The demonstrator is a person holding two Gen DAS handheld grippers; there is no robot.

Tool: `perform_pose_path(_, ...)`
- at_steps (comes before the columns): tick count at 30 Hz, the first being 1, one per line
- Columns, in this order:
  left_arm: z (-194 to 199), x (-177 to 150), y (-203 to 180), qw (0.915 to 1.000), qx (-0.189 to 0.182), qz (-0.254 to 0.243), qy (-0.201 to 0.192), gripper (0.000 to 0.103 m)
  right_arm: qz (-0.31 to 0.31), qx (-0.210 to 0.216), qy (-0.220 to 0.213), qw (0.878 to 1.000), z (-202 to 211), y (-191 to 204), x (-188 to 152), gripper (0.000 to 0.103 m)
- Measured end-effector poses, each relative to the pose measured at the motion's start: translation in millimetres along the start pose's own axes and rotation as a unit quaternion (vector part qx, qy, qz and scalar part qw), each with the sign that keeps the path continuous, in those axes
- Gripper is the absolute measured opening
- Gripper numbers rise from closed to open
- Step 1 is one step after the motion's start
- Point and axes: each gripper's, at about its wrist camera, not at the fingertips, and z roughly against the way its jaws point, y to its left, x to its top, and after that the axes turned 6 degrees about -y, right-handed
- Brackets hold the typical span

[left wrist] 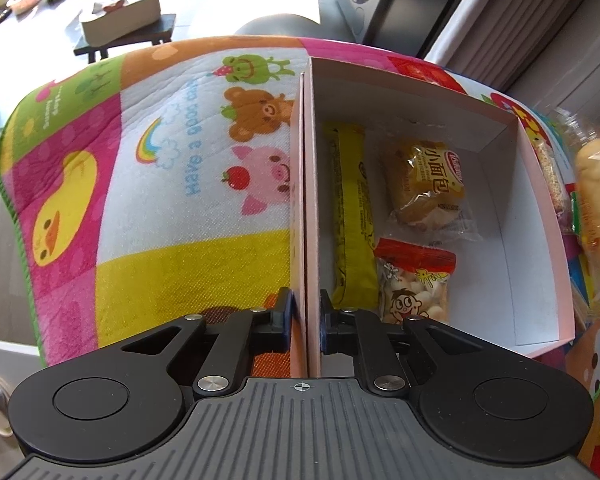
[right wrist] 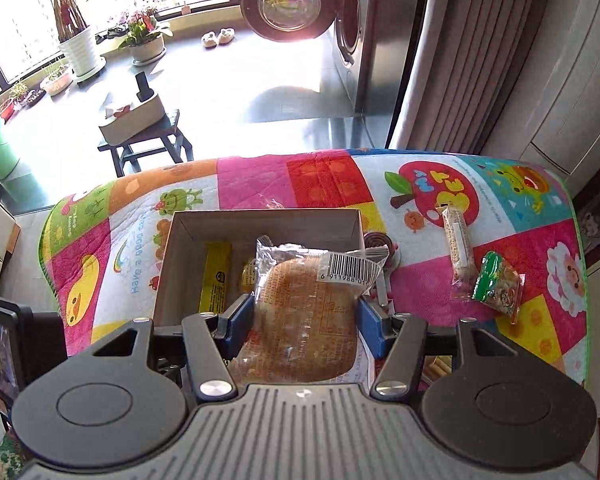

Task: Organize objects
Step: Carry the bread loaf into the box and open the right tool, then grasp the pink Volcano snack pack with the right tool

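A white cardboard box [left wrist: 496, 216] stands open on the cartoon mat. My left gripper [left wrist: 305, 316] is shut on the box's left wall. Inside lie a yellow bar [left wrist: 350, 212], a small bread pack [left wrist: 426, 184] and a red-topped snack bag [left wrist: 414, 284]. In the right wrist view my right gripper [right wrist: 306, 320] is shut on a wrapped bread bun [right wrist: 304, 320], held over the near right part of the box [right wrist: 180, 252]. The same bun [left wrist: 596, 208] shows at the far right of the left wrist view.
On the mat right of the box lie a grain bar [right wrist: 458, 248], a green snack bag [right wrist: 498, 288] and a dark spiral candy [right wrist: 380, 242]. Beyond the mat's far edge stand a stool with a white tray [right wrist: 134, 122] and a washing machine [right wrist: 348, 24].
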Motion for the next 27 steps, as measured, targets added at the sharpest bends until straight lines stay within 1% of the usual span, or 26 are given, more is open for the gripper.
perform_pose_path(4, -0.1, -0.3, 1.9, 1.0000, -0.005, 0.004, -0.001, 0.015, 0.009, -0.011, 0.008, 1.000, 0.0, -0.5, -12.7, 0.062)
perform_pose_path(6, -0.1, -0.4, 2.5, 1.0000, -0.006, 0.006, -0.001, 0.015, 0.012, -0.021, 0.022, 0.999, -1.0, -5.7, -23.9, 0.062)
perform_pose_path(10, -0.2, -0.8, 3.3, 0.9999, -0.007, 0.012, 0.000, 0.015, 0.020, -0.041, 0.067, 0.997, -6.4, -19.0, -56.4, 0.062)
perform_pose_path(15, 0.1, -2.0, 1.7, 0.9999, 0.000, 0.016, -0.005, 0.015, 0.026, -0.035, 0.099, 0.994, -19.2, -27.1, -86.3, 0.062)
perform_pose_path(17, 1.1, -2.6, 0.2, 0.9998, 0.005, 0.018, -0.007, 0.014, 0.036, -0.024, 0.101, 0.994, -27.0, -25.6, -91.5, 0.060)
perform_pose_path(21, 1.6, -3.0, -2.0, 0.9997, 0.014, 0.020, -0.011, 0.014, 0.066, -0.007, 0.084, 0.994, -37.6, -20.9, -92.3, 0.049)
perform_pose_path(23, 1.1, -2.1, -4.2, 0.9995, 0.021, 0.019, -0.015, 0.013, 0.069, 0.002, 0.081, 0.994, -44.7, -21.1, -88.6, 0.049)
perform_pose_path(27, -1.7, 4.7, -7.8, 0.9983, 0.043, 0.033, -0.023, 0.012, 0.089, 0.016, 0.060, 0.994, -50.9, -23.4, -82.8, 0.049)
